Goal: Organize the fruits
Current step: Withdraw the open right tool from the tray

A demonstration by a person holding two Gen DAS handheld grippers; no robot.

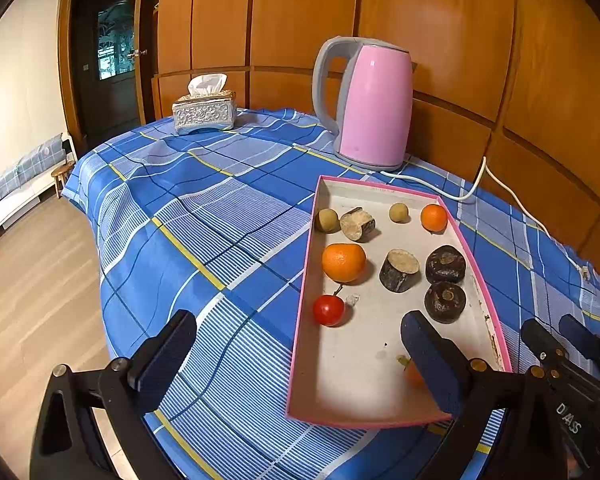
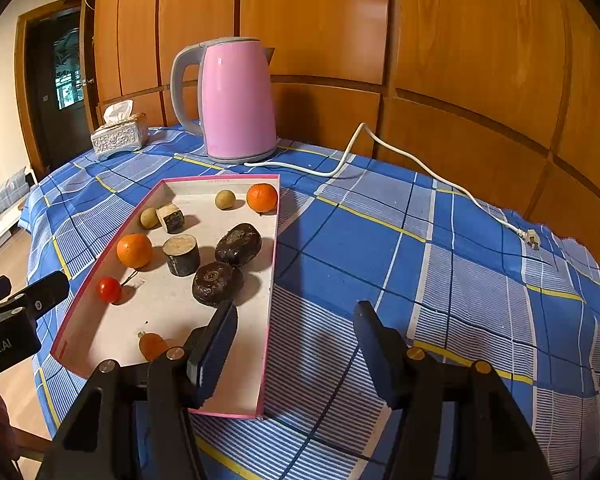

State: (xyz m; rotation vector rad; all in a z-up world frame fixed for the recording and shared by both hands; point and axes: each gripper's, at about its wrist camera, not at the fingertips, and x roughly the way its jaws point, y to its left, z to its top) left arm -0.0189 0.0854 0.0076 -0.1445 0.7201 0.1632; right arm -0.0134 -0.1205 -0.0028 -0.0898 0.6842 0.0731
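Both the left tool [image 1: 298, 354] and right tool [image 2: 296, 346] hover spread wide, holding nothing, at the near end of the pink tray [image 2: 269, 320], whose fruits lie ahead toward mid-frame, the small orange fruit [image 2: 152, 346] nearest, beside the right tool's left finger.

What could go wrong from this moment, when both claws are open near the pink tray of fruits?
1. The round fruits, such as the red cherry tomato and the large orange, may roll away if a finger nudges them.
2. The pink tray looks light; a sideways push by the right claw could slide it on the wrinkled tablecloth.
3. The left claw partly hides a small orange fruit and might squash it.
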